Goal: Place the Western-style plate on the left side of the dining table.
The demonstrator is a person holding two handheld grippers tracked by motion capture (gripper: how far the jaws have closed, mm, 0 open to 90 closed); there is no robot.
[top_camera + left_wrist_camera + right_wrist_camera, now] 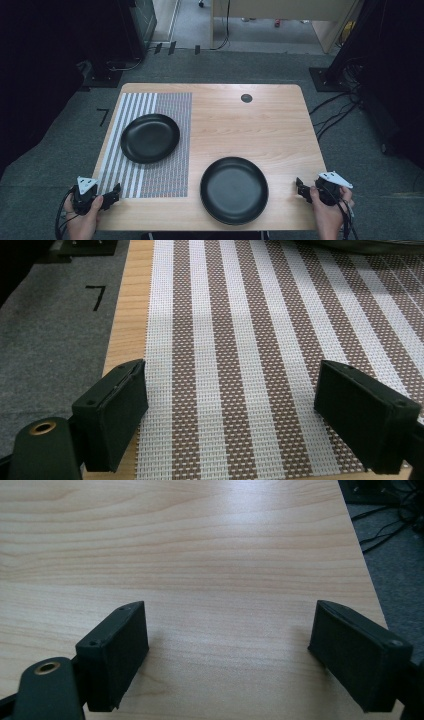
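High view: both grippers [111,194] [300,188] flank table [240,125] edges.

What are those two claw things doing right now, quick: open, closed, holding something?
Left gripper: open, holding nothing, over the striped placemat.
Right gripper: open, holding nothing, over the bare wooden table.
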